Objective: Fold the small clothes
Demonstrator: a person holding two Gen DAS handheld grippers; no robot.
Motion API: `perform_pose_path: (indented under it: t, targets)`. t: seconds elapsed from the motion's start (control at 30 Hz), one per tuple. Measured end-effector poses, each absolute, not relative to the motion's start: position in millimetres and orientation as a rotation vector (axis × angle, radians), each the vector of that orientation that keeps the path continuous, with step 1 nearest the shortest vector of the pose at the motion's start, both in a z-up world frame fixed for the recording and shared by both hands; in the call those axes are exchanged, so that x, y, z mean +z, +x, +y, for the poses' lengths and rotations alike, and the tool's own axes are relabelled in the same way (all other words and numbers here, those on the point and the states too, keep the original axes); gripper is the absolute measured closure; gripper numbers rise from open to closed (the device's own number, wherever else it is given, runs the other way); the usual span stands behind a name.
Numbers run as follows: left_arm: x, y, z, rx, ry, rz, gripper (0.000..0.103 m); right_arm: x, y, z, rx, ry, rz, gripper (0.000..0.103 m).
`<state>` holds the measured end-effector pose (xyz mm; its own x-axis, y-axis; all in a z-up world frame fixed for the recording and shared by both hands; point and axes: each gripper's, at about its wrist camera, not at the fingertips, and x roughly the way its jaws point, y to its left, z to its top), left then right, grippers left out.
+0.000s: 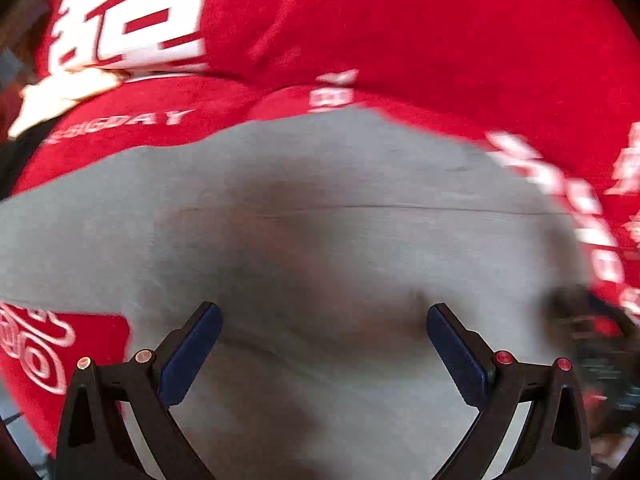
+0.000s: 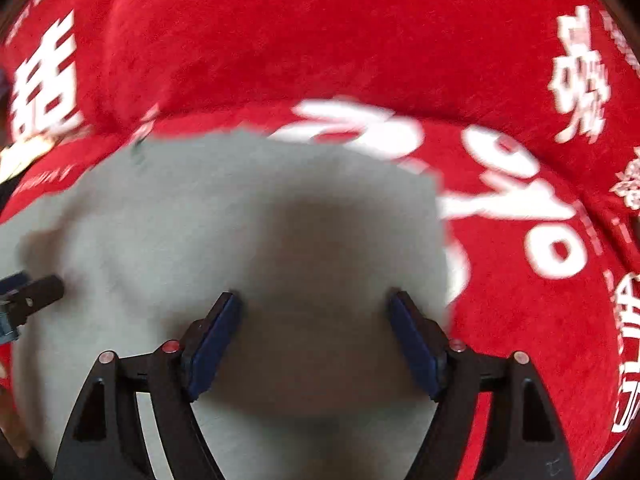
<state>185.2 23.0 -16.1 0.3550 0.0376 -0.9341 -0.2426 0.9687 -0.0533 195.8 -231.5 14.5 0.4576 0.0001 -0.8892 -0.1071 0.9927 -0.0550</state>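
A grey garment (image 1: 320, 200) lies spread flat on a red cloth with white characters (image 1: 400, 40). My left gripper (image 1: 324, 312) hangs open just above the grey fabric, with nothing between its blue pads. In the right wrist view the same grey garment (image 2: 200, 208) fills the middle. Its right edge lies against the red cloth (image 2: 320, 40). My right gripper (image 2: 314, 296) is open wide over the fabric near that edge and holds nothing. A black finger of the left gripper (image 2: 40, 292) shows at the left border. Both views are blurred by motion.
The red cloth surrounds the garment on the far side, the right (image 2: 560, 320) and the near left (image 1: 60, 352). A pale, blurred thing (image 1: 60, 96) lies at the far left edge of the cloth. A dark blurred shape (image 1: 592, 332) sits at the right border.
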Motion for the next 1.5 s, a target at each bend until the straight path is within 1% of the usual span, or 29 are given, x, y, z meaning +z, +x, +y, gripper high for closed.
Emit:
perform_pose_path:
  t: [0.07, 0.17, 0.2, 0.27, 0.33, 0.43, 0.5, 0.57, 0.63, 0.7, 0.77, 0.87, 0.97, 1.0, 1.07, 1.17, 1.23, 1.3, 1.37, 1.43, 1.5]
  targets:
    - [-26, 196, 48, 0.199, -0.282, 1.192, 0.000, 11, 213, -247, 0.047, -0.048, 1.104, 0.020]
    - [-28, 204, 73, 0.232, -0.341, 1.238, 0.000, 8, 229, -251, 0.033, -0.077, 1.108, 0.020]
    - [-22, 202, 77, 0.263, -0.330, 1.239, 0.000, 12, 232, -248, 0.019, -0.098, 1.120, 0.020]
    - [-4, 191, 76, 0.309, -0.282, 1.179, 0.000, 24, 222, -241, -0.016, -0.099, 1.101, 0.020]
    - [8, 178, 69, 0.272, -0.288, 1.147, 0.000, 36, 200, -238, 0.028, -0.061, 1.070, 0.020]
    - [14, 165, 36, 0.172, -0.233, 1.131, 0.000, 35, 171, -219, 0.128, -0.049, 1.093, 0.020]
    - [8, 154, 11, 0.131, -0.143, 1.135, 0.000, 25, 152, -204, 0.135, -0.127, 1.110, 0.020]
    - [-8, 152, 2, 0.144, -0.080, 1.165, 0.000, 21, 132, -200, 0.124, -0.182, 1.086, 0.020]
    - [-9, 136, 14, 0.141, -0.139, 1.129, 0.000, 19, 108, -205, 0.115, -0.221, 1.096, 0.019]
    - [-13, 119, 24, 0.148, -0.149, 1.155, 0.000, 24, 82, -218, 0.136, -0.194, 1.084, 0.019]
    - [-14, 99, 35, 0.129, -0.156, 1.129, 0.000, 24, 49, -237, 0.176, -0.170, 1.077, 0.019]
    - [-14, 51, 53, 0.083, -0.142, 1.082, 0.000, 27, 6, -255, 0.210, -0.209, 1.066, 0.018]
    - [-20, 19, 61, 0.072, -0.151, 1.111, 0.000, 28, -32, -266, 0.225, -0.274, 1.054, 0.018]
    - [-19, 8, 64, 0.067, -0.155, 1.127, 0.000, 28, -41, -266, 0.226, -0.297, 1.086, 0.017]
    - [-13, -5, 62, 0.076, -0.119, 1.136, 0.000, 29, -42, -263, 0.210, -0.306, 1.131, 0.017]
    - [3, -10, 45, 0.028, -0.089, 1.076, 0.000, 51, -38, -243, 0.261, -0.264, 1.057, 0.016]
    - [6, -6, 28, -0.028, -0.067, 1.068, 0.000, 58, -27, -215, 0.310, -0.285, 1.027, 0.016]
    - [-4, 0, 14, -0.041, -0.028, 1.102, 0.000, 49, -17, -183, 0.356, -0.353, 1.037, 0.016]
    - [-17, -2, 12, -0.017, 0.016, 1.138, 0.000, 32, -15, -165, 0.377, -0.421, 1.084, 0.016]
    - [-18, -14, 25, -0.028, -0.030, 1.145, 0.000, 31, -24, -169, 0.383, -0.431, 1.032, 0.014]
    - [-25, -28, 40, -0.025, -0.065, 1.182, 0.000, 29, -35, -188, 0.400, -0.403, 1.068, 0.012]
